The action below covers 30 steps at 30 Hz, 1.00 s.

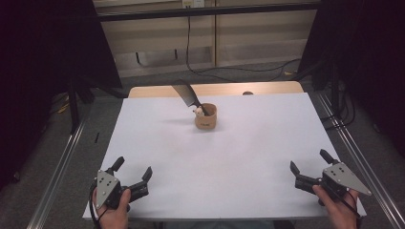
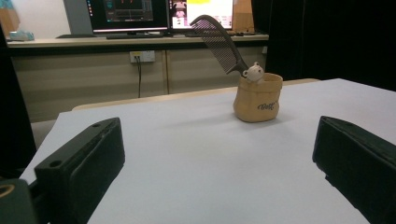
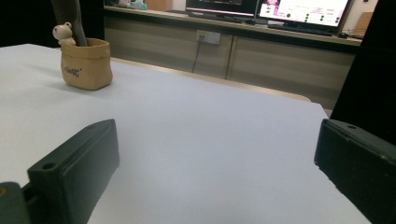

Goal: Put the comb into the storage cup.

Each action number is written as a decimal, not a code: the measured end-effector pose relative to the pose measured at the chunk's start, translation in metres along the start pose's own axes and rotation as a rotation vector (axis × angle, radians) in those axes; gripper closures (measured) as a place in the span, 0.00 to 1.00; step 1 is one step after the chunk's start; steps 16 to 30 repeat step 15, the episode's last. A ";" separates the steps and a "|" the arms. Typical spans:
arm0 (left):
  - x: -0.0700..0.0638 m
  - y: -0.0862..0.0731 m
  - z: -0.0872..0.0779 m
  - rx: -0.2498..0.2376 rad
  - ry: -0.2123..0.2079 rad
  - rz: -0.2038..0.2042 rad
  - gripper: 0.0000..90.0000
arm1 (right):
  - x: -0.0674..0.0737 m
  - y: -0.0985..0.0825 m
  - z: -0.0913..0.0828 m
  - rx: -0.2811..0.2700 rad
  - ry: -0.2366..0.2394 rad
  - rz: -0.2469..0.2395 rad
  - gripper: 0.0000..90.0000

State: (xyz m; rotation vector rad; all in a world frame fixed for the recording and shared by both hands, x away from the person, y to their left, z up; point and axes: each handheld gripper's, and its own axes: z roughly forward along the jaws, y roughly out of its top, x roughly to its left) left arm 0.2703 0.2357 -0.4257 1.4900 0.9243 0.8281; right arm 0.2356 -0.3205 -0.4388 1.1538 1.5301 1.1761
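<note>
Standing near the middle of the white tabletop (image 1: 239, 157), toward its far edge, is a small tan pot (image 1: 206, 117) shaped like a sack, upright and apart from both tools. A dark comb (image 1: 190, 97) rests in the pot handle-down, its toothed end leaning up and to the left in the high view, and a small pale bear figure (image 1: 197, 111) sits at the pot's rim just beside the comb's handle. Dark script is printed on the pot's front; in the left gripper view it appears to begin with "B", but the rest of the word is too small and blurred to read with certainty. The left tool (image 1: 133, 171) lies at the near left corner of the tabletop, held by a hand (image 1: 113, 212), its jaws spread wide with nothing between them. The right tool (image 1: 310, 162) sits at the near right corner, held by the other hand (image 1: 340, 210), jaws likewise wide apart and holding nothing. Both tools are well apart from the pot and point roughly toward it. Beyond the tabletop, the gripper views show a long counter (image 2: 140, 42) carrying lit monitors (image 2: 128, 14); their screen text is not legible. A wall socket (image 2: 142, 56) with a cable hangs below the counter.
</note>
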 end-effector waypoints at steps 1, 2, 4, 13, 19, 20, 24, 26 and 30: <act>0.000 0.000 -0.001 0.000 0.003 -0.003 0.03 | 0.000 -0.002 -0.001 0.002 -0.003 0.004 0.00; 0.000 0.000 -0.001 0.000 0.005 0.000 0.03 | 0.000 -0.003 -0.002 0.006 -0.001 -0.001 0.00; 0.000 -0.001 -0.002 0.005 0.002 0.001 0.03 | 0.001 -0.005 -0.004 0.010 -0.008 -0.009 0.00; -0.001 -0.002 0.000 0.009 0.009 -0.007 0.02 | -0.003 -0.004 -0.004 -0.018 -0.016 0.011 0.00; 0.002 -0.002 -0.001 0.005 0.019 -0.009 0.02 | -0.005 -0.004 -0.005 -0.017 -0.016 0.016 0.00; 0.002 -0.002 -0.001 0.005 0.019 -0.009 0.02 | -0.005 -0.004 -0.005 -0.017 -0.016 0.016 0.00; 0.002 -0.002 -0.001 0.005 0.019 -0.009 0.02 | -0.005 -0.004 -0.005 -0.017 -0.016 0.016 0.00; 0.002 -0.002 -0.001 0.005 0.019 -0.009 0.02 | -0.005 -0.004 -0.005 -0.017 -0.016 0.016 0.00; 0.002 -0.002 -0.001 0.005 0.019 -0.009 0.02 | -0.005 -0.004 -0.005 -0.017 -0.016 0.016 0.00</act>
